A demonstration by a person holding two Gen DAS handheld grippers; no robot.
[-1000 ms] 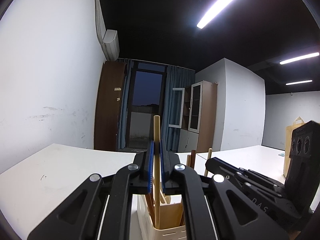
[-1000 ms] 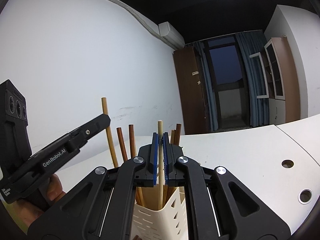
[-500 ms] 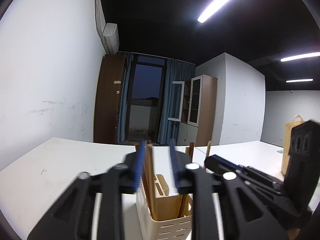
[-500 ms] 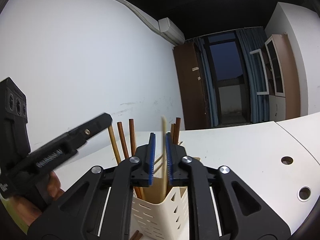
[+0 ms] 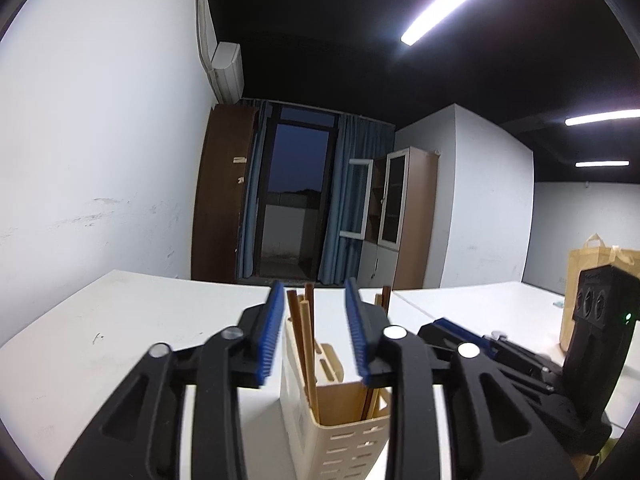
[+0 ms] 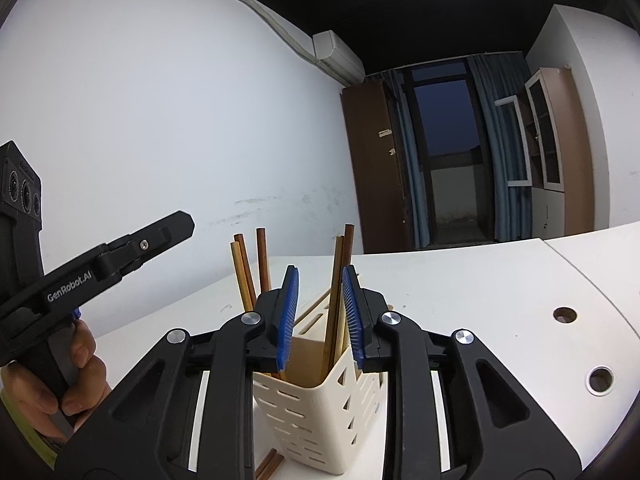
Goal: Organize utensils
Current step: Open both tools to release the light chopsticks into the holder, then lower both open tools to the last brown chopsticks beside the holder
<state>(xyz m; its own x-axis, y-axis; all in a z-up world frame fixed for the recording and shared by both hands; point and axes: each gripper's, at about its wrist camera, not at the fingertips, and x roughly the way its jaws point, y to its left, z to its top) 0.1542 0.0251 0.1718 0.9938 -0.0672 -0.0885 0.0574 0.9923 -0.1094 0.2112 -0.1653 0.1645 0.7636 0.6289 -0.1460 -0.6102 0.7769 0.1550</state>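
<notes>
A cream slotted utensil holder [image 5: 344, 432] [image 6: 320, 408] stands on the white table and holds several wooden chopsticks [image 5: 306, 344] [image 6: 334, 304]. My left gripper [image 5: 314, 336] is open and empty, its jaws spread just above the holder with chopstick tops between them. My right gripper [image 6: 318, 316] is open and empty above the holder's other side. The right gripper [image 5: 460, 330] shows in the left wrist view, and the left gripper [image 6: 182, 226] in the right wrist view. A dark chopstick [image 6: 268, 466] lies on the table by the holder's base.
The white table [image 5: 120, 344] runs back to a white wall. Two round cable holes [image 6: 564, 314] sit at its right. A brown paper bag [image 5: 600, 264] stands at the far right. A person's hand [image 6: 60, 384] grips the left tool's handle.
Both grippers were shut on a light wooden chopstick each. Both have opened and the chopsticks have dropped into the holder.
</notes>
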